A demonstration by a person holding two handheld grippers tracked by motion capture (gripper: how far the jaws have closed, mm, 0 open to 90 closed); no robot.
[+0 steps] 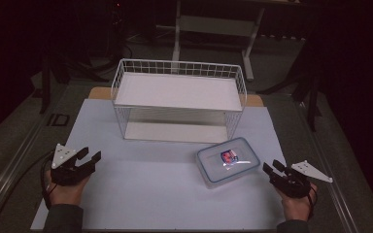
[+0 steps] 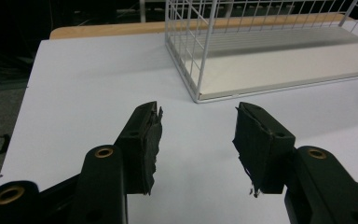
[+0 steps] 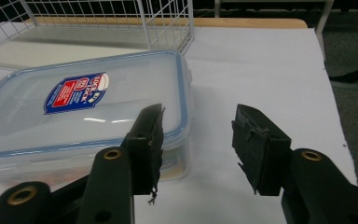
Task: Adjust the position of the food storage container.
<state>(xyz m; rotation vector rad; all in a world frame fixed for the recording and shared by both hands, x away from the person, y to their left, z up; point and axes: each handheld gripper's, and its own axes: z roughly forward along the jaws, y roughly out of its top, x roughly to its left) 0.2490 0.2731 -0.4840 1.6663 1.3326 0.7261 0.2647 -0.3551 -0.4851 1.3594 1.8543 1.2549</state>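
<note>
A clear plastic food box point(image 1: 214, 170) with a blue-trimmed lid and a red and blue label lies on the white table top point(image 1: 150, 189), right of centre. My right gripper point(image 1: 271, 165) rests just right of it, open. In the right gripper view the box point(image 3: 74, 135) lies beside and beyond the left jaw, and nothing is between the jaws of the right gripper point(image 3: 198, 112). My left gripper point(image 1: 90, 154) stands open at the table's left front. Only bare table lies between the jaws of the left gripper point(image 2: 198, 109).
A white wire basket rack point(image 1: 179, 64) with an upper and a lower white shelf stands at the back centre; its near corner point(image 2: 200, 70) is ahead of the left gripper. Grey floor borders the table on both sides. A desk frame point(image 1: 213, 24) stands behind.
</note>
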